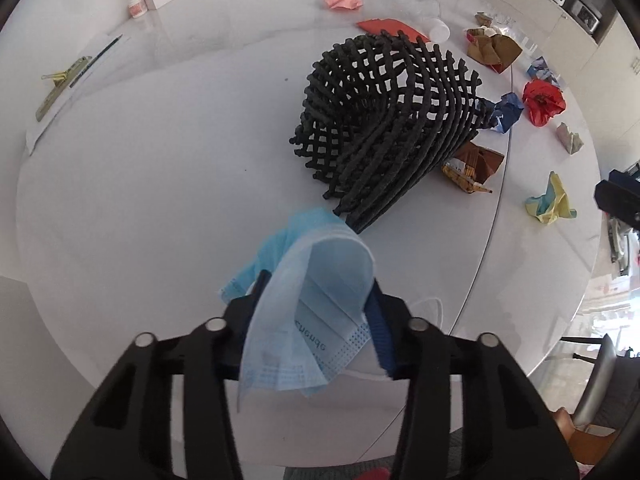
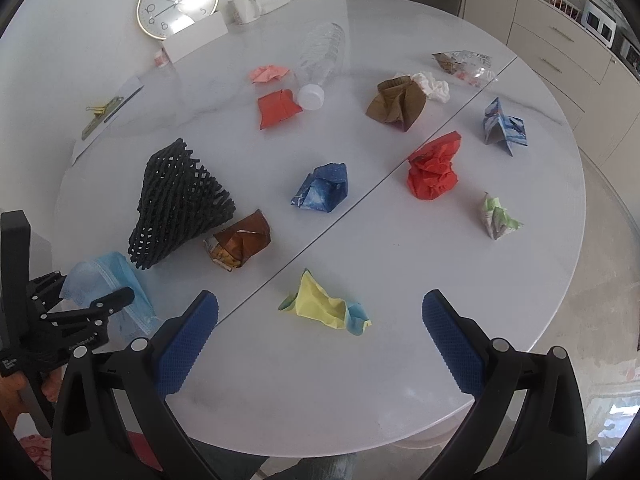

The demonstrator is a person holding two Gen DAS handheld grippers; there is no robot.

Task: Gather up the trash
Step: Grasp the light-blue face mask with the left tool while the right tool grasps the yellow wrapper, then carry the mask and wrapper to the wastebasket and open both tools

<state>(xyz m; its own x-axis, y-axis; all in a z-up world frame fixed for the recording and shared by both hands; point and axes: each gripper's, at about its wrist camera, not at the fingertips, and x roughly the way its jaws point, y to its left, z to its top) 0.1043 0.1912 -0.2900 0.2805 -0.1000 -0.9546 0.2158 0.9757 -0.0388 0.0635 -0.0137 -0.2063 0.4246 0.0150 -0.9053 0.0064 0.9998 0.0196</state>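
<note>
Above the white table [image 2: 400, 360], the left gripper [image 1: 316, 300] is held low, its jaws clamped on a blue face mask [image 1: 316, 312] beside the black mesh net [image 1: 384, 120]. Opposite, the right gripper [image 2: 320, 312] hovers, jaws spread wide, over a yellow paper wad [image 2: 324, 306].

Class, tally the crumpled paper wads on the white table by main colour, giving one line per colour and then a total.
Red or orange-red: 2
Pink: 1
Brown: 2
Blue: 2
Yellow: 1
Green and white: 1
White: 1
Total: 10
</note>
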